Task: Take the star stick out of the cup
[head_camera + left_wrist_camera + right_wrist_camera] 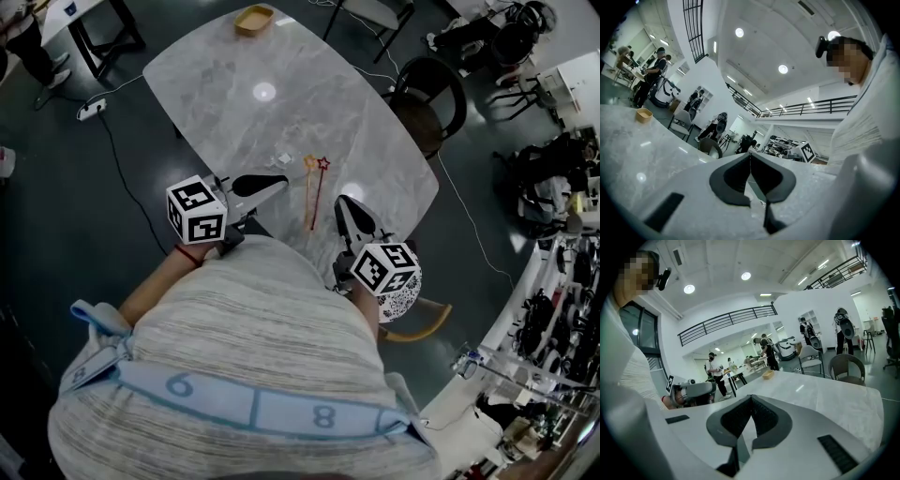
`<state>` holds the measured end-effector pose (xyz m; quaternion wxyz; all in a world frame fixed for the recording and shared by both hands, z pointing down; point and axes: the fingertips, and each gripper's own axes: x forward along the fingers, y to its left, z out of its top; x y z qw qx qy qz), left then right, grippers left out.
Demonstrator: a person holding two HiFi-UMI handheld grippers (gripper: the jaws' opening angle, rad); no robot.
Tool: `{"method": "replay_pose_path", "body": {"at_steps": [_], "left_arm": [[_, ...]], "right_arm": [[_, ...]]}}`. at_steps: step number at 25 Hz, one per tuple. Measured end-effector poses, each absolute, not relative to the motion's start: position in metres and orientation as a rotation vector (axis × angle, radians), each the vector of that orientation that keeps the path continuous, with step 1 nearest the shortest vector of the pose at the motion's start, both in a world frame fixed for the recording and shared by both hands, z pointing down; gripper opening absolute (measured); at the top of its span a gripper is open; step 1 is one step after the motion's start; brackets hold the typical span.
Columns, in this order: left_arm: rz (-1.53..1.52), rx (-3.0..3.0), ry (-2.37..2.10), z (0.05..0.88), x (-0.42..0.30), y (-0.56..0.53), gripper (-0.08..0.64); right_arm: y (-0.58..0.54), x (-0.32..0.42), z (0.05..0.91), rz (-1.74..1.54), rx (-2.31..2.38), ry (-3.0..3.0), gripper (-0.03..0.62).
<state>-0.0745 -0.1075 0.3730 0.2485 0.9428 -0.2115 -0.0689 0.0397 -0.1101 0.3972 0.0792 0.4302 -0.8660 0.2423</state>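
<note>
Two star sticks lie flat side by side on the marble table (234, 84): one with an orange star (309, 162), one with a red star (324, 163). Just left of the stars is a small clear thing (280, 157), perhaps the cup; it is too faint to be sure. My left gripper (284, 181) is left of the sticks, level, jaws shut and holding nothing (750, 154). My right gripper (340, 200) is just right of the sticks' lower ends, also shut on nothing (751, 397). Neither gripper touches a stick.
A wooden tray (255, 19) sits at the table's far end. A dark chair (427, 94) stands at the right side of the table. A power strip (91, 110) and its cable lie on the floor to the left. People stand at desks in the background.
</note>
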Motion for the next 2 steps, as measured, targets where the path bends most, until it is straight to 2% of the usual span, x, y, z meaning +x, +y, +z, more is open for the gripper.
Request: {"method": "replay_pose_path", "body": {"at_steps": [2], "left_arm": [[-0.199,2.567,-0.587,0.3692,-0.0865,-0.1102,0.018]], "right_arm": [[-0.1131,0.0327,0.3952,0.722,1.283,-2.589,0.009]]}}
